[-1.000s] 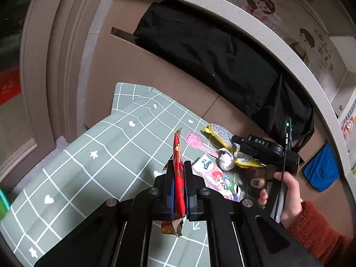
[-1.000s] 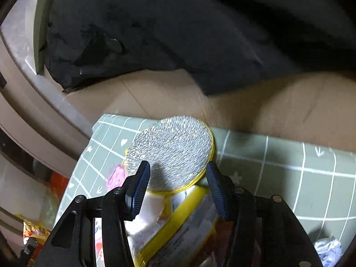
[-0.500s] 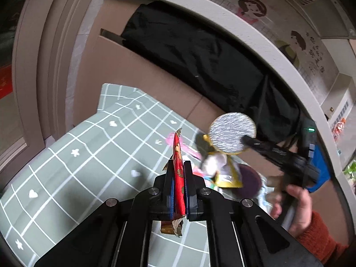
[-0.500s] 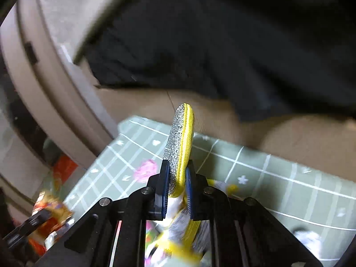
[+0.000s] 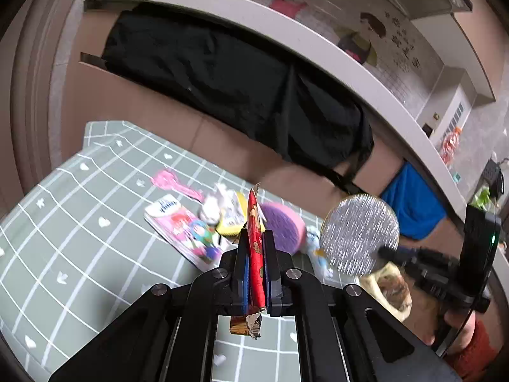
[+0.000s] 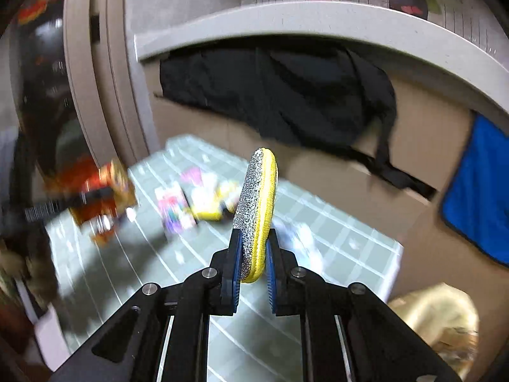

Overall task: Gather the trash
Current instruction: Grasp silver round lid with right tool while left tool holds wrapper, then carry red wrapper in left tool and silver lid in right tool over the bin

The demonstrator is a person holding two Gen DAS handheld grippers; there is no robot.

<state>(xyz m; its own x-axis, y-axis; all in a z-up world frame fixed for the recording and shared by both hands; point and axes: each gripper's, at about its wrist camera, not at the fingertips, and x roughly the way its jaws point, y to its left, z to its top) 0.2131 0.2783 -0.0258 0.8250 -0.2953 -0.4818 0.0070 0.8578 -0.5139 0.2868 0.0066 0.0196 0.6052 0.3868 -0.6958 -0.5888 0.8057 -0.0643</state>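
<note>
The left gripper (image 5: 254, 273) clamps its 2 fingers on a red snack wrapper (image 5: 254, 248), which stands on edge between the blue pads, its torn lower end hanging beneath them. To the right in the same view, the right gripper (image 5: 394, 254) holds up a round silver-and-yellow scouring pad (image 5: 359, 234), its glittering face turned toward the left wrist camera. The right wrist view shows that pad (image 6: 256, 216) edge-on, pinched at its lower rim between the right gripper's (image 6: 253, 267) closed fingers, silver side left and yellow side right. Both items are held above a green grid-patterned mat (image 5: 79, 222). Lying on the mat are a pink illustrated packet (image 5: 184, 232), a pink comb-like piece (image 5: 175, 183), a crumpled white wad (image 5: 213, 207), a yellow wrapper (image 5: 232, 219) and a purple round pad (image 5: 281, 229), clustered near the centre. A black cloth (image 5: 238, 92) drapes over brown cardboard behind the mat, and a blue cloth (image 5: 413, 207) hangs further right. A crumpled yellowish bag (image 6: 442, 324) sits at lower right in the right wrist view, off the mat.
</note>
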